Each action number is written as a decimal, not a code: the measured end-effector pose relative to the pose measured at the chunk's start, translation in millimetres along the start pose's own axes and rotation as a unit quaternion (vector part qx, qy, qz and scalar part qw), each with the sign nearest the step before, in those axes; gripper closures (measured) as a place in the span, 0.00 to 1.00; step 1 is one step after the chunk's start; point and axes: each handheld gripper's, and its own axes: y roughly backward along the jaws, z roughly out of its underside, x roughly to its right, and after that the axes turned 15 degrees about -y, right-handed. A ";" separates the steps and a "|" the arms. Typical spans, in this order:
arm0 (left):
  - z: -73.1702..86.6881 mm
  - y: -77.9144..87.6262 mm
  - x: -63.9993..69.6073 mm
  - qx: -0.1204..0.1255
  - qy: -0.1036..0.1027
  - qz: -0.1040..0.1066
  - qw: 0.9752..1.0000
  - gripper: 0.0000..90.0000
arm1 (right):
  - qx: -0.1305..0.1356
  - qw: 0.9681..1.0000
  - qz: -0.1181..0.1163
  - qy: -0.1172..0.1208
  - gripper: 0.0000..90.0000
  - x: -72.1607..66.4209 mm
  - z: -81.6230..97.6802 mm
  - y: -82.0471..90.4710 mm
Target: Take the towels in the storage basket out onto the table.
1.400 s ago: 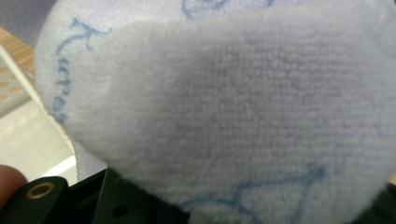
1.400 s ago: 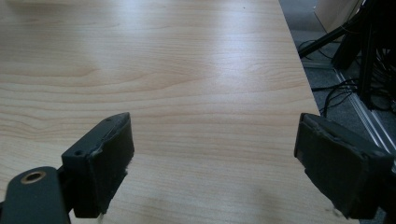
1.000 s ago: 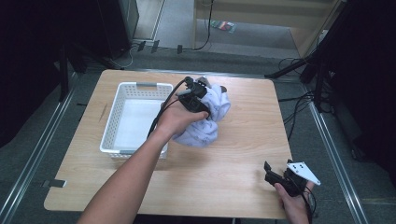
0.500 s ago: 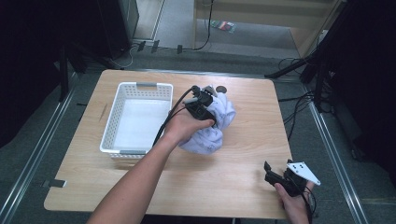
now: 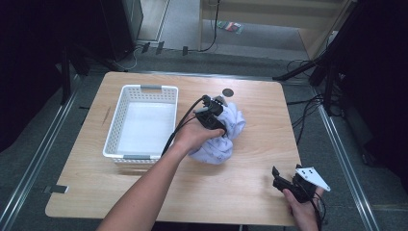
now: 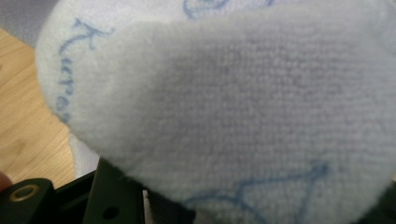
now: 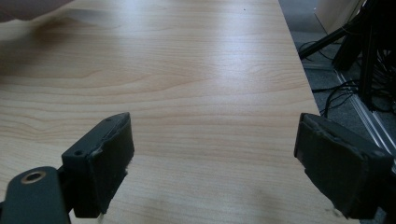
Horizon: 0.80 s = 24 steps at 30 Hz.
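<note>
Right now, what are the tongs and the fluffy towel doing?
Left tongs on towel, jaws just been opening. Right tongs open, idle over bare table. Basket sits left of towel.

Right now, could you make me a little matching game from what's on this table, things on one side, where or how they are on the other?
Things:
1. white basket
2. pale towel
3. right gripper
4. dark round spot

States:
A. jaws wide apart, nothing between them
B. bunched up under the left gripper
C. on the tabletop near the far edge
D. nothing inside

Pairs: 1-D, 2-B, 3-A, 4-C
</note>
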 end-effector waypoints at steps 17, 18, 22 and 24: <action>3.4 -13.4 1.8 -0.004 0.013 0.041 0.999 0.03 | 0.001 1.000 0.000 -0.002 0.13 0.2 0.0 0.0; 3.5 -11.6 1.1 -0.001 0.014 0.037 0.999 0.00 | 0.001 1.000 0.000 -0.002 0.13 0.2 0.0 0.0; 5.2 -0.3 -2.0 0.003 0.009 0.010 1.000 0.00 | 0.003 1.000 0.000 -0.003 0.13 0.3 0.1 0.0; 6.2 5.2 -4.2 0.005 0.007 0.005 1.000 0.00 | 0.002 1.000 0.000 -0.002 0.13 0.2 0.1 -0.1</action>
